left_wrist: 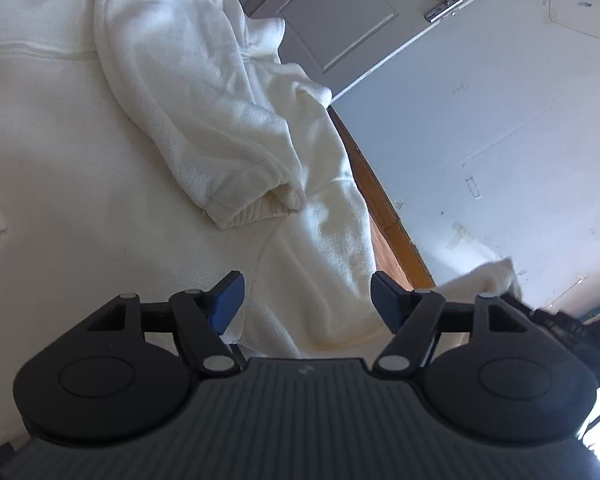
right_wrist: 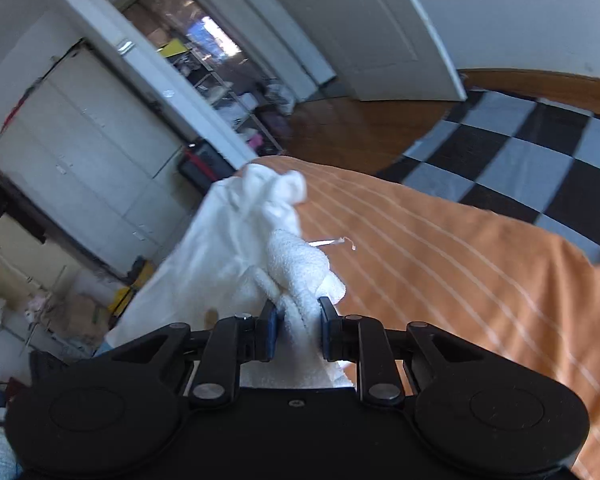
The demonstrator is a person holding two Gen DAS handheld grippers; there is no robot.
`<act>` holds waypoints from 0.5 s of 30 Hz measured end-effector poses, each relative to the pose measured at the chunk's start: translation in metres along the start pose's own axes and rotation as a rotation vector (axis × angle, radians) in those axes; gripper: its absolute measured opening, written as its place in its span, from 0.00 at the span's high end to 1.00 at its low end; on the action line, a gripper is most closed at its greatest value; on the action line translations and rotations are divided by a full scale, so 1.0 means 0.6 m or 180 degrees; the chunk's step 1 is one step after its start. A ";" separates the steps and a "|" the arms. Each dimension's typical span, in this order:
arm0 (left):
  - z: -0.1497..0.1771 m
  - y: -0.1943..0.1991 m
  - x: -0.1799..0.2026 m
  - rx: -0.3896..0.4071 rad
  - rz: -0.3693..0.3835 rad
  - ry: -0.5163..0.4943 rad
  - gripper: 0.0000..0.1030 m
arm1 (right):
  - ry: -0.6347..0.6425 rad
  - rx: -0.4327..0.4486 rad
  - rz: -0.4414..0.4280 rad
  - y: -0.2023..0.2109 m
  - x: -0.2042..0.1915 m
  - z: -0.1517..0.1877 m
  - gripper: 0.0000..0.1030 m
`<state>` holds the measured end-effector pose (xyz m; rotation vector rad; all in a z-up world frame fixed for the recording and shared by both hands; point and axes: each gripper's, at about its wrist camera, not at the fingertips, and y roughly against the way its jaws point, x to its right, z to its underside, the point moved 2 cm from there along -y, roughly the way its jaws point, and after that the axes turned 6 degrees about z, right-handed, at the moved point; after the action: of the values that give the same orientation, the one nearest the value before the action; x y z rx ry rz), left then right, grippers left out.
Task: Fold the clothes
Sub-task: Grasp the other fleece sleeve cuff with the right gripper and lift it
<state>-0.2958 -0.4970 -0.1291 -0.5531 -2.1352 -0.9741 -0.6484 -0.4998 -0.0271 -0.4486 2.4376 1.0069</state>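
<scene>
Fleece garment (left_wrist: 148, 128) is lying spread for folding, the right gripper (right_wrist: 299, 334) pinching its bunched edge, the left gripper (left_wrist: 307, 305) hovering over it, jaws spread.

Ahead of my right gripper (right_wrist: 298, 320) the orange striped bedspread (right_wrist: 440, 256) lies bare; bunched white fleece garment (right_wrist: 260, 232) blocks its left. My left gripper (left_wrist: 307, 300) has fleece between its spread jaws.

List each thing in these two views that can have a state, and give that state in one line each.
Left gripper: jaws open, nothing gripped.
Right gripper: jaws shut on the white fleece garment.
White fleece garment: partly lifted, bunched.
Sleeve: folded across the body.
Door: open.
</scene>
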 end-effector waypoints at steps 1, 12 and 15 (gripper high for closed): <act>0.000 0.005 -0.002 0.0031 -0.0037 -0.0010 0.33 | 0.0142 0.0017 -0.0081 -0.010 -0.035 -0.018 0.76; 0.016 0.078 -0.059 0.0354 -0.0138 0.0144 0.24 | 0.0760 -0.0005 -0.0807 -0.140 -0.321 -0.039 0.76; 0.025 0.104 -0.071 0.0465 -0.0167 0.0036 0.24 | 0.0729 -0.0031 -0.0724 -0.202 -0.338 -0.036 0.76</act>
<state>-0.2354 -0.4503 -0.1385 -0.4208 -2.1995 -0.8387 -0.4289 -0.5733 0.0241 -0.8658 2.5066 0.9131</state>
